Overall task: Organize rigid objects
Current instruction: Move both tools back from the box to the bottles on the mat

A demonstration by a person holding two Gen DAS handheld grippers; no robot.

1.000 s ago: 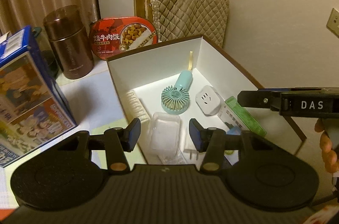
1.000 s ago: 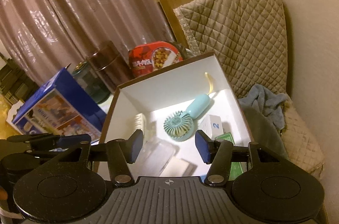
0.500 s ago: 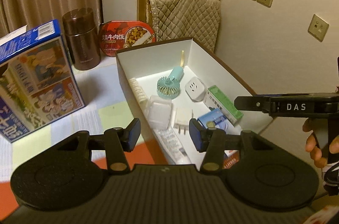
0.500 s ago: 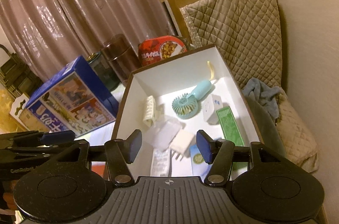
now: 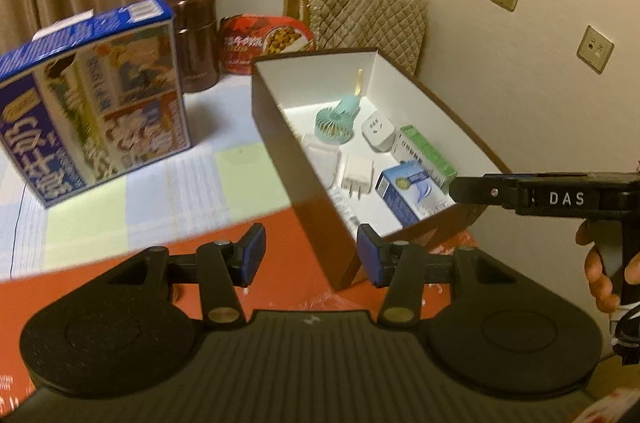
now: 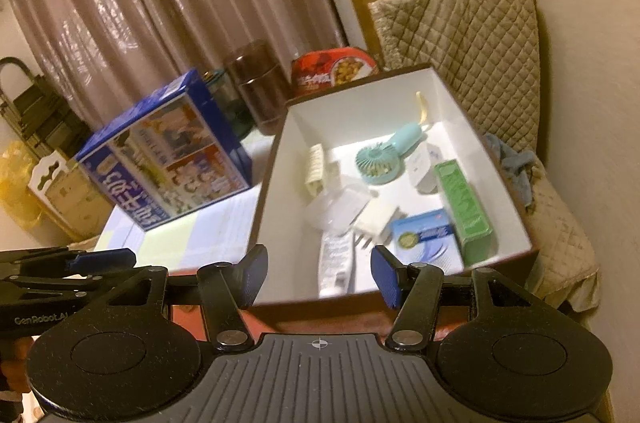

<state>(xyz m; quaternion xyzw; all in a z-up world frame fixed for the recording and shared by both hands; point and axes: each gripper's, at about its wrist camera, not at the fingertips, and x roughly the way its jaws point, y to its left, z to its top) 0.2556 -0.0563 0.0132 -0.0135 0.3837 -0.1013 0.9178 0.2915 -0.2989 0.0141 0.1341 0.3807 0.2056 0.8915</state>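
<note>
We hold both grippers, left gripper point(image 5: 311, 255) and right gripper point(image 6: 319, 275), fingers spread and empty, above the near end of the white box point(image 6: 404, 83). Inside it, nearest our right fingers, the blue carton point(image 6: 424, 237) lies crosswise.

The right tool point(image 6: 318, 277) hangs with its jaws apart and empty, just short of the brown box point(image 6: 400, 307). Beyond its fingertips lie a teal fan point(image 6: 380, 163), a green carton point(image 6: 464, 207) and a white charger point(image 6: 376, 219) (prongs toward the tool).
</note>
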